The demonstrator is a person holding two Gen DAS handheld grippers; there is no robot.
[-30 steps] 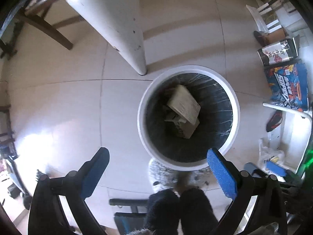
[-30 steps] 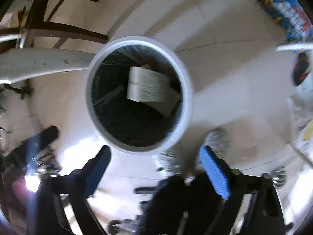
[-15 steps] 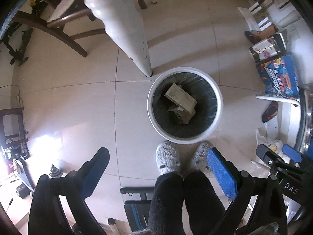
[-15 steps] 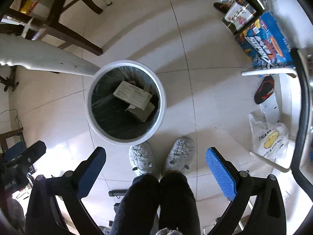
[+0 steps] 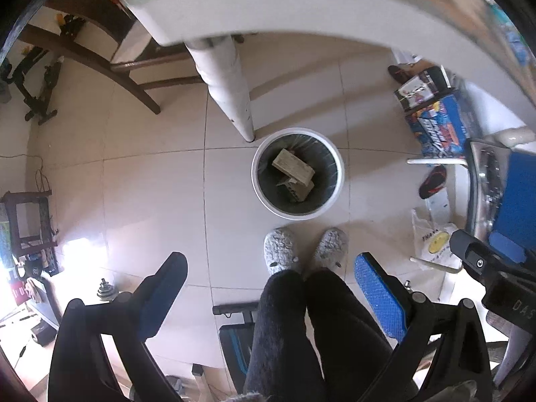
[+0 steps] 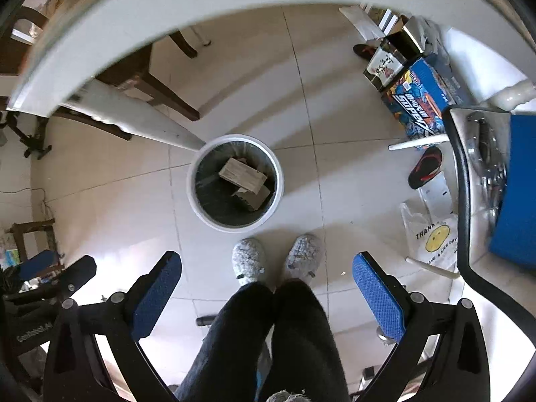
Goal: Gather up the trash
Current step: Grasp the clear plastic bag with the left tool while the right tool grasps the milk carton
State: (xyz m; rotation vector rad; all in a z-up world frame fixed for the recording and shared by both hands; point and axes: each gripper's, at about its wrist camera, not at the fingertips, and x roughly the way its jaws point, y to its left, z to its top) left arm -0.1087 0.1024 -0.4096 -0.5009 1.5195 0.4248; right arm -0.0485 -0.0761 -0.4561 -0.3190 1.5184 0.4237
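Observation:
A white round trash bin [image 5: 339,181] with a dark liner stands on the tiled floor far below; it also shows in the right wrist view [image 6: 279,181]. Cardboard boxes [image 5: 294,171] lie inside it, as the right wrist view [image 6: 246,181] also shows. My left gripper [image 5: 271,281] is open and empty, high above the floor. My right gripper [image 6: 266,279] is open and empty at about the same height. The right gripper's body shows at the right edge of the left wrist view [image 5: 495,268].
A white table edge [image 5: 301,16] arcs across the top, with its leg [image 5: 231,83] beside the bin. A wooden chair [image 5: 100,50] stands to the left. Coloured boxes [image 6: 418,100], a sandal [image 6: 425,167] and a plastic bag [image 6: 432,238] lie to the right. The person's slippered feet [image 5: 301,251] stand before the bin.
Both grippers have risen well away from the bin, which now looks much smaller. The table edge has come into view at the top. Both stay open and empty.

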